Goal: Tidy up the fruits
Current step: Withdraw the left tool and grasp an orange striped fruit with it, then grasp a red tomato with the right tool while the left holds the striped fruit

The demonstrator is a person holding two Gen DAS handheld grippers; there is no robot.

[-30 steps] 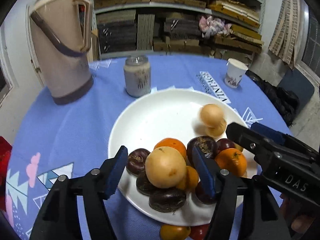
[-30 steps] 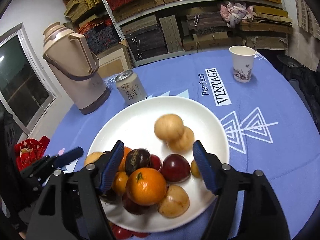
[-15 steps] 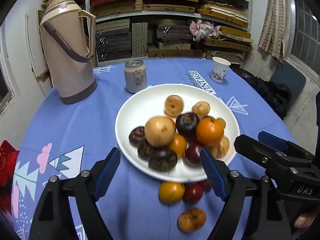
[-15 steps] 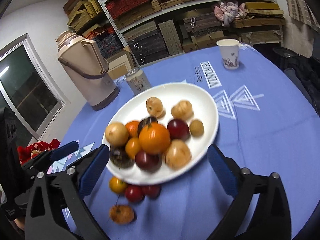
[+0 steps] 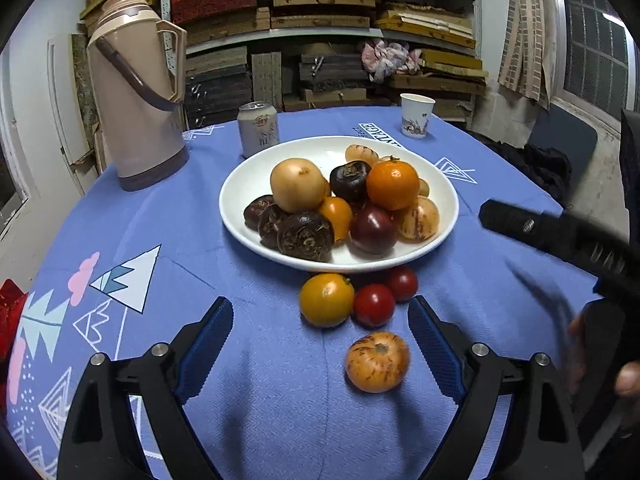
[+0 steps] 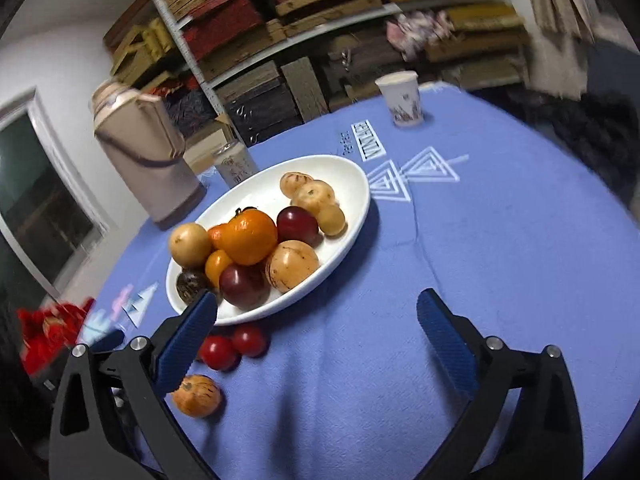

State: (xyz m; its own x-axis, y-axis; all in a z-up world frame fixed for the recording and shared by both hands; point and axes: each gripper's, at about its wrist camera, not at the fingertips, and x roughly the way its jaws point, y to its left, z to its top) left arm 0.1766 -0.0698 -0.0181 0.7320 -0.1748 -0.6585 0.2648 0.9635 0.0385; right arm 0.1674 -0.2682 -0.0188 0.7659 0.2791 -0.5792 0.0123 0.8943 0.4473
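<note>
1. Now that both tools have drawn back from the white plate [image 5: 446,188], we see the loose fruit that was cut off at the frame edge a second ago: a yellow-orange fruit [image 5: 327,299], 2 red tomatoes [image 5: 373,305] and a striped orange fruit [image 5: 377,361] lie on the blue tablecloth [image 5: 192,240] just in front of the plate.
2. Our left gripper [image 5: 320,344] has just been opening and stands wide, pads touching nothing; a second ago it straddled the pale round fruit [image 5: 298,185] on the pile, which sits free now. The striped fruit lies on the cloth between its fingers, nearer the right one.
3. Our right gripper [image 6: 316,340] has likewise spread to its widest and holds nothing; only bare cloth lies between its fingers, with the tomatoes [image 6: 218,352] beside its left finger.
4. We judge the plate work paused, and the 4 strays the next things to gather.
</note>
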